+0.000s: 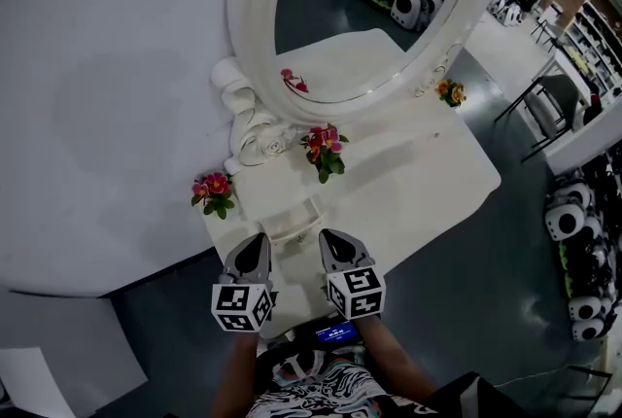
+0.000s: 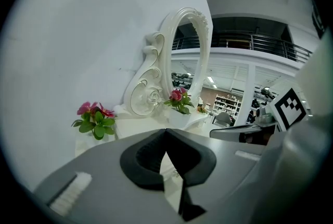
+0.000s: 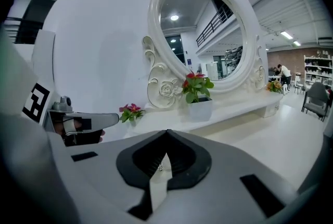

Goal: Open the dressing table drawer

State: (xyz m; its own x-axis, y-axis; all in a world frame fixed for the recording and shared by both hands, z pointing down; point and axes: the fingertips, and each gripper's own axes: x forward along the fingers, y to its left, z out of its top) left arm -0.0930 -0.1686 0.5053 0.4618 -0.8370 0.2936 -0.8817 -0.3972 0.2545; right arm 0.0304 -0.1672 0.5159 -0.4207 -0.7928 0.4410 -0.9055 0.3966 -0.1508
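Drawer (image 1: 292,218) sits at the front edge of the white dressing table, near its left end, and sticks out from that edge so its shallow inside shows from above. Just in front of it hang the two grippers, side by side and apart from it. The left gripper (image 1: 259,241) points at the drawer's left side and the right gripper (image 1: 328,237) at its right side.

In the left gripper view the left gripper's (image 2: 166,132) fingers (image 2: 144,158) are closed tip to tip with nothing between them. In the right gripper view the right gripper's (image 3: 167,133) fingers (image 3: 136,158) are likewise pressed together and empty.

On the surface (image 1: 418,175) a pot of pink flowers (image 1: 213,193) stands at the left corner. A second pot of flowers (image 1: 325,150) stands behind the drawer, at the foot of the oval mirror (image 1: 362,3). Small orange flowers (image 1: 450,92) stand by the mirror's right side. The mirror's carved white frame (image 1: 245,37) leans against a plain white wall (image 1: 107,66).
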